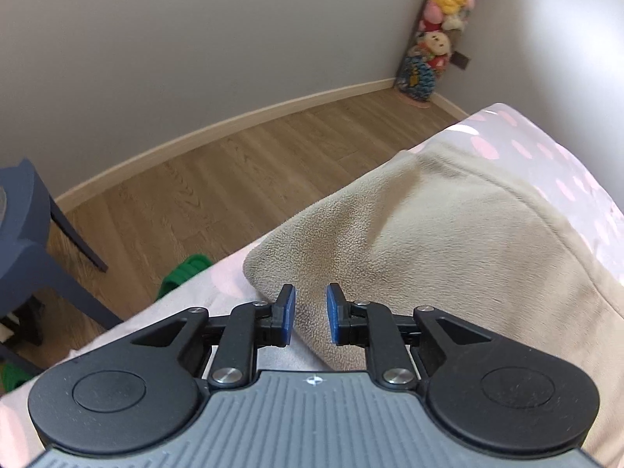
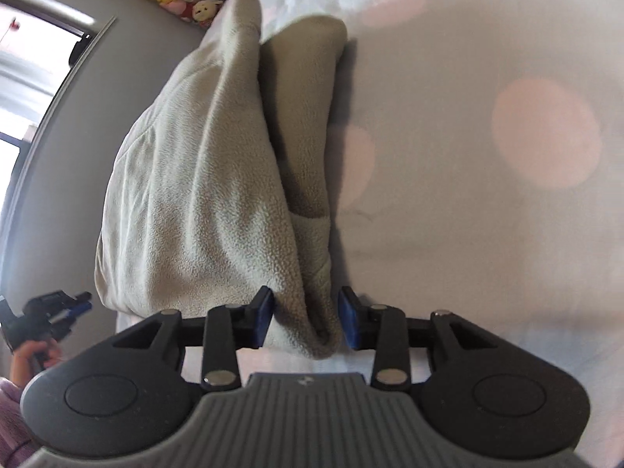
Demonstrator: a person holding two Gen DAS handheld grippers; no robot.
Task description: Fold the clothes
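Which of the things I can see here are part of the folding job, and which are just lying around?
Part of the job:
- beige fleece garment, folded lengthwise on the bed
- pale bedsheet with pink dots, the work surface
- left gripper
- right gripper

Lying about:
- column of stuffed toys in the corner
- dark blue chair
- green slipper on the wooden floor

light: soft daylight, window blown out | edges: fisheye-bent, blurred | shadows: soft
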